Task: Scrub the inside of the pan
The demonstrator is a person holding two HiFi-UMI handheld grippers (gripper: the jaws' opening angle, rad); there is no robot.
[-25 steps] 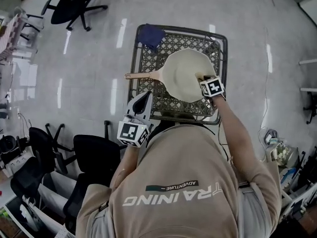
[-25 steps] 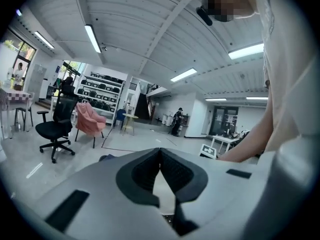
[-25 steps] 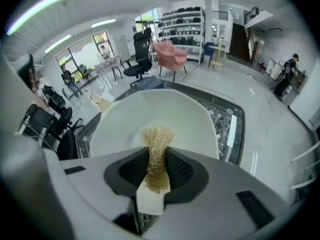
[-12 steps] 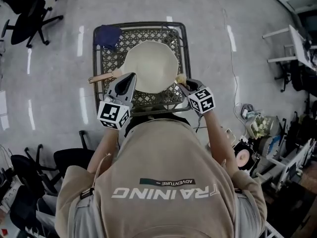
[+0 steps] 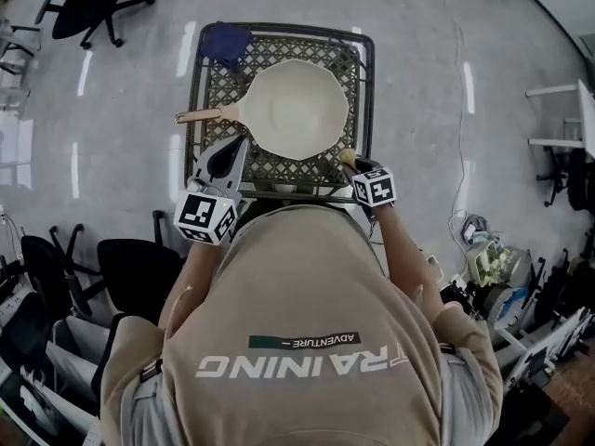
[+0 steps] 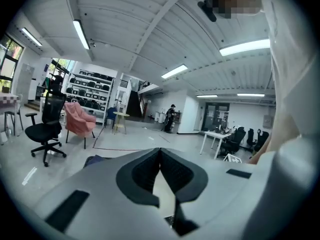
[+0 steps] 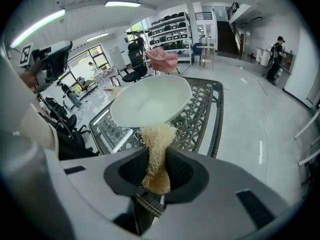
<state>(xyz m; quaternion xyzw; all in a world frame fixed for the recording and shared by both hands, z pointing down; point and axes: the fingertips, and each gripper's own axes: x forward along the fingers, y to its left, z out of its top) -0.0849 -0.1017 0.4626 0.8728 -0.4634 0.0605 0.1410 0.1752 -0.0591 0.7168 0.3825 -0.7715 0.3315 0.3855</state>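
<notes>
Closest to the person, the right gripper (image 7: 156, 159) pinches a tuft of pale straw-coloured scrubber (image 7: 158, 134) between its pads. The fibres stick out toward the pan's near rim, just short of it. The left gripper (image 6: 160, 156) has its jaws pressed together at the tips with nothing in them, and it sits near the base of the pan's handle (image 5: 200, 115).

I'd say the scrubbing is paused or about to begin, as the scrubber looks off the pan, at its edge. The next move calls for lifting the tuft over the rim and pressing it onto the inner floor, maybe with the left gripper steadying the handle.

The pan (image 5: 296, 110) sits upright on the metal lattice table (image 5: 364, 72), handle pointing left. Its inside is smooth, pale cream, with no visible grime. Beyond it, a dark blue cloth (image 5: 226, 43) lies at the far corner.
</notes>
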